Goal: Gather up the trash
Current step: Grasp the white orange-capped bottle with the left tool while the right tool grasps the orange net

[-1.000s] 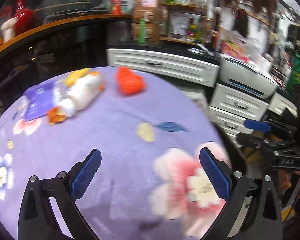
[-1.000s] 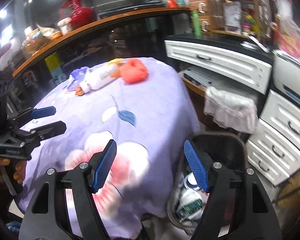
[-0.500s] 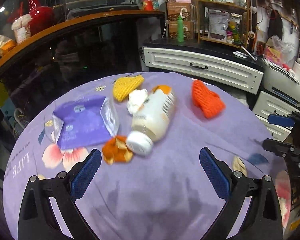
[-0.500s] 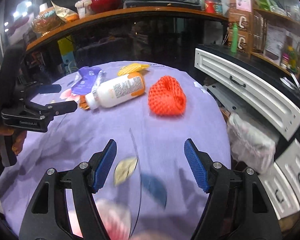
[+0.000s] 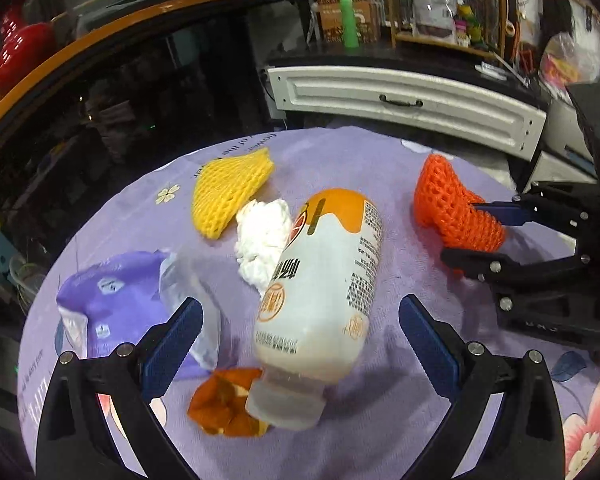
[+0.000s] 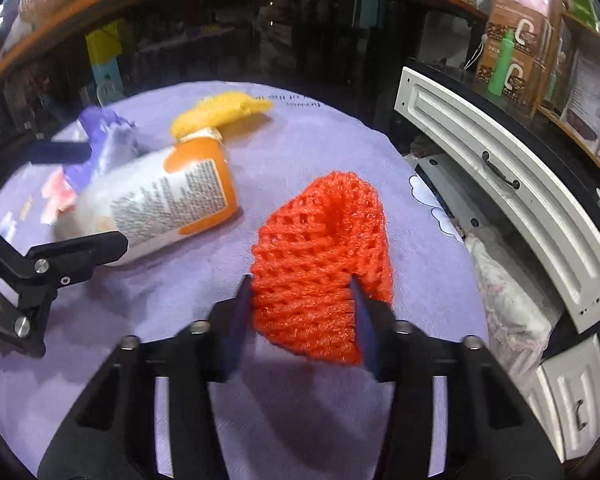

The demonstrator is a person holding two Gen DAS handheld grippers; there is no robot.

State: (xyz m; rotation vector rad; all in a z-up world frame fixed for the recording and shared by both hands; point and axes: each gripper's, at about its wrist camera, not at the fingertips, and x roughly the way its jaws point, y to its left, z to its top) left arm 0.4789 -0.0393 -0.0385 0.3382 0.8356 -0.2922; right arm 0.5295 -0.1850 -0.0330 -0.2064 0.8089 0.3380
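Early in the job, by the look of it: six bits of trash on the purple cloth (image 5: 340,152). Closing right gripper (image 6: 300,312), pads against the orange foam net (image 6: 320,248), right of the bottle (image 5: 320,280). Left gripper (image 5: 296,336) wide, empty, over the bottle. Beside the bottle: tissue (image 5: 264,236), yellow net (image 5: 228,192), purple wrapper (image 5: 112,300), peel (image 5: 220,404). Bin out of view.

Bottle (image 5: 320,292) cap blurred (perhaps white); orange net's (image 6: 320,264) near end hidden behind fingers (image 6: 240,320).
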